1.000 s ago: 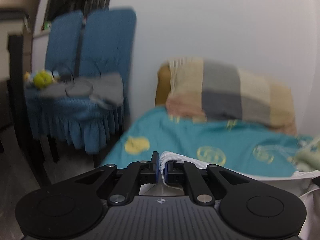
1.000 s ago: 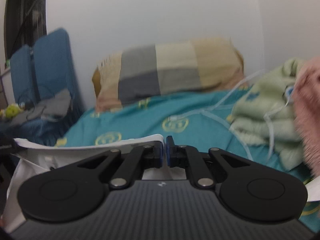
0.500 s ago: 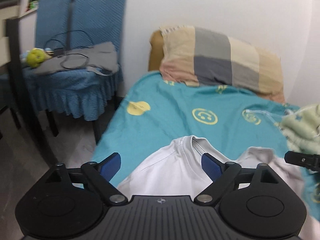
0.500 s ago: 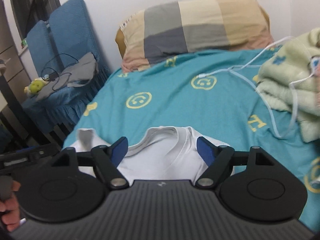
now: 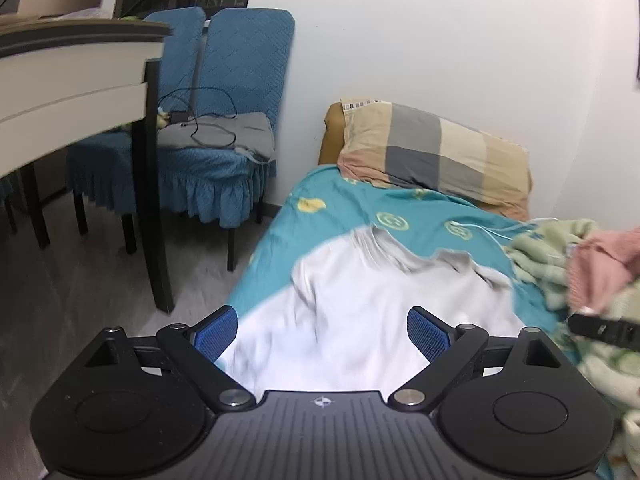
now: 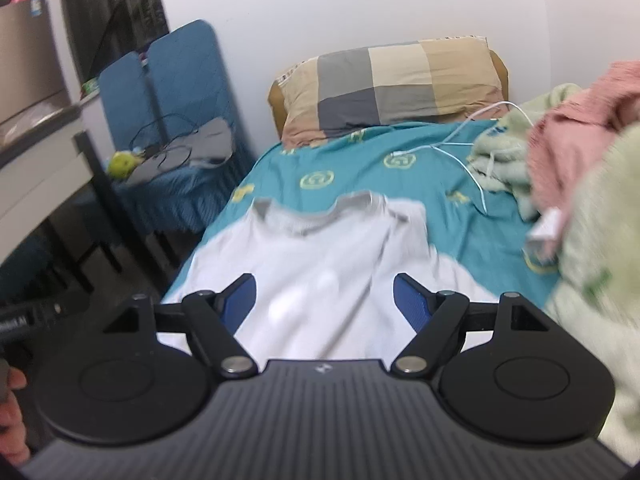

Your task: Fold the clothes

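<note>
Left tool (image 5: 322, 334) is hovering over the lower part of the white T-shirt (image 5: 372, 304), jaws spread wide, nothing between the blue pads. Right tool (image 6: 324, 300) is doing the same from the other side: wide apart, gripping nothing.

The T-shirt is lying on the teal bedsheet (image 6: 400, 172) near the bed's left edge, collar (image 6: 320, 220) pointing toward the checked pillow (image 6: 396, 88) at the head end. It is looking spread out but rumpled; the sleeves and hem are partly hidden behind the tool bodies, and both views are blurring with motion.

Judging progress: the shirt is laid out, no fold is showing yet. Sleeves, sides and the bottom-to-collar fold all appear to remain.

A green blanket (image 6: 500, 152) and a pink garment (image 6: 568, 140) are piling along the bed's right edge, with a white cable (image 6: 476, 120) trailing across the sheet just beside the shirt.
</note>
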